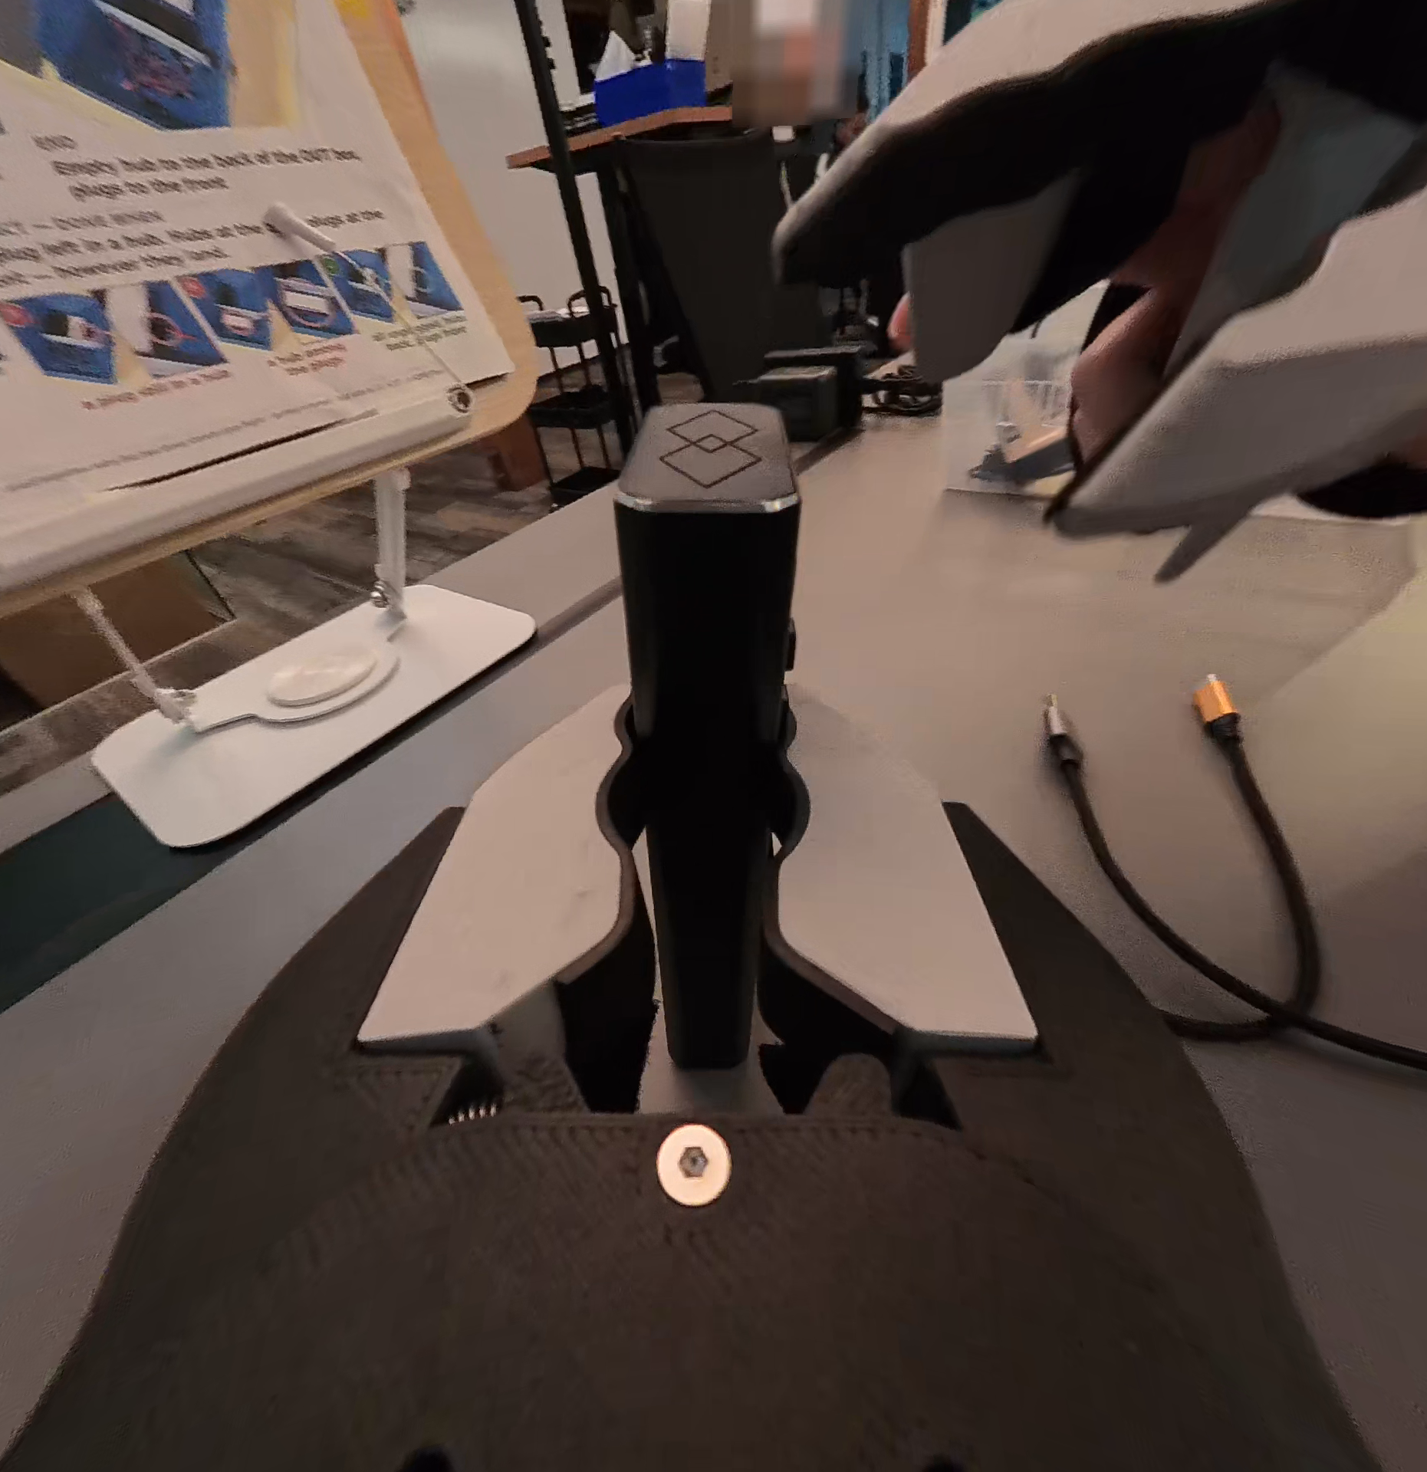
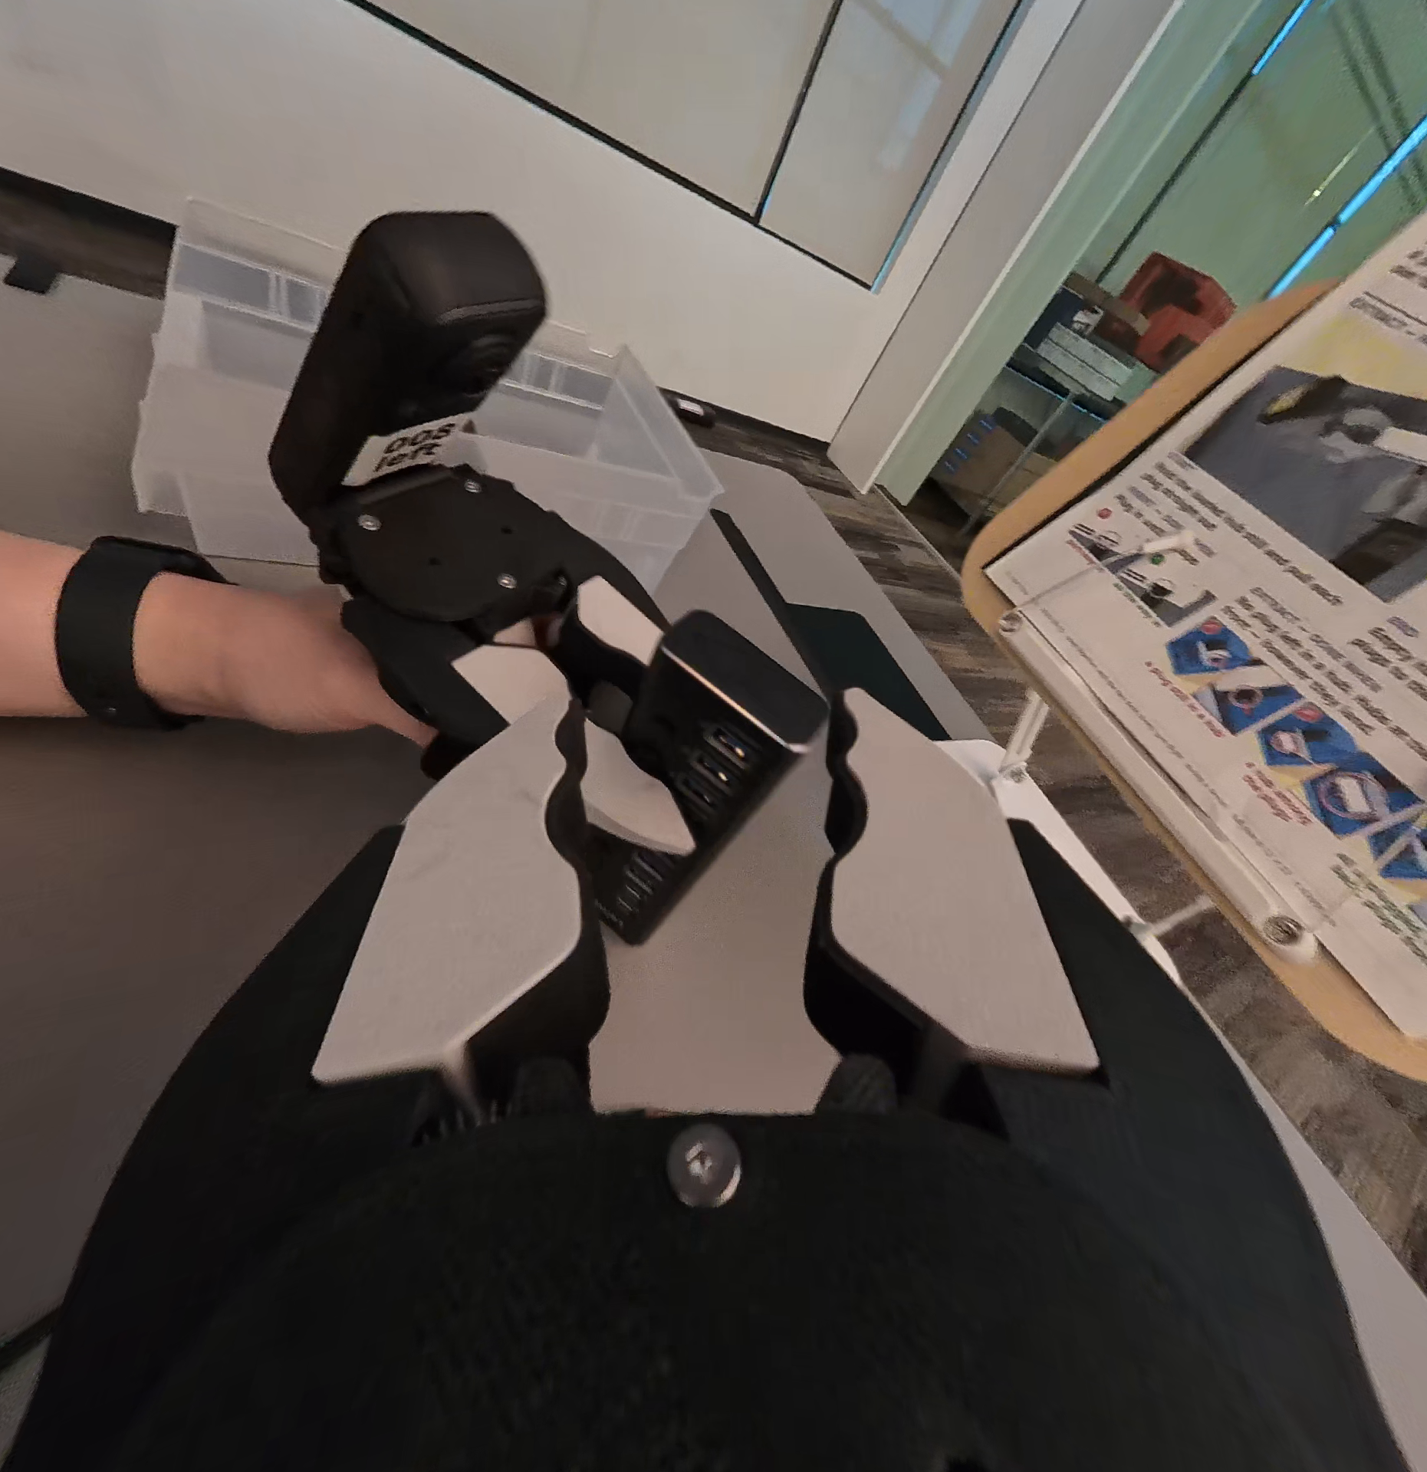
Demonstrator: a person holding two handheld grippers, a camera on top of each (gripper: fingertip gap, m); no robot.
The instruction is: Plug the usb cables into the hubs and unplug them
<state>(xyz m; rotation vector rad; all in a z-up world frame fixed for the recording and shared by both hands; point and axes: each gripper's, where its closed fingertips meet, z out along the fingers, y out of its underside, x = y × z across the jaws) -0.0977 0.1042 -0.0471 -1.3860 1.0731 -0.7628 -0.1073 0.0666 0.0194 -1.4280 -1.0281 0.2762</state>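
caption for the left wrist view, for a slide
Left gripper clamps a black USB hub above the grey table; two loose cables lie right.

Each claw is showing a matte black, ribbed printed body with two pale grey finger plates edged in wavy black pads. The left claw and the right claw are each carrying a silver hex screw at the centre. A black camera block with a white sticker is sitting on the left one, and a black wristband is circling the wrist.
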